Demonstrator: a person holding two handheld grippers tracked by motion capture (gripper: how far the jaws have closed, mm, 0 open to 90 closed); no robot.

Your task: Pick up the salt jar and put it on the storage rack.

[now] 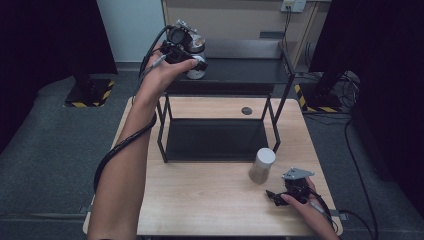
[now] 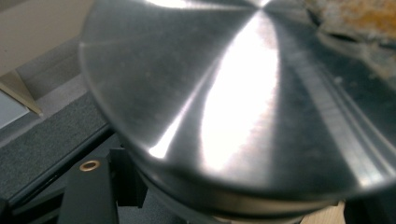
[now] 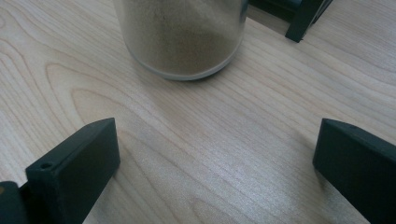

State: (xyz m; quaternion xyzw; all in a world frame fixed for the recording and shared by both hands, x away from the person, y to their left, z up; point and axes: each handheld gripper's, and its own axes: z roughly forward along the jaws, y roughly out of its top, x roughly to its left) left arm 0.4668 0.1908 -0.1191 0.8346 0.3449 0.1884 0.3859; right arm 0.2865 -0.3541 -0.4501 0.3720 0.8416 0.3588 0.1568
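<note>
Left hand-held gripper (image 1: 192, 59) up at 11 o'clock in the high view, clamped on a steel-lidded jar (image 1: 196, 60), held at the top shelf of the black rack (image 1: 235, 70). Up close in the left gripper view, brushed lid (image 2: 243, 102) right against the lens. Desk (image 1: 210, 200) of pale wood below, carrying the rack. Second jar (image 1: 261, 165), filled with brown powder, upright at 4 o'clock just beside the rack's front leg. Right hand-held gripper (image 1: 275, 196) resting at 5 o'clock, jaws spread wide and holding nothing, powder jar (image 3: 182, 37) near, straight ahead at 12.
</note>
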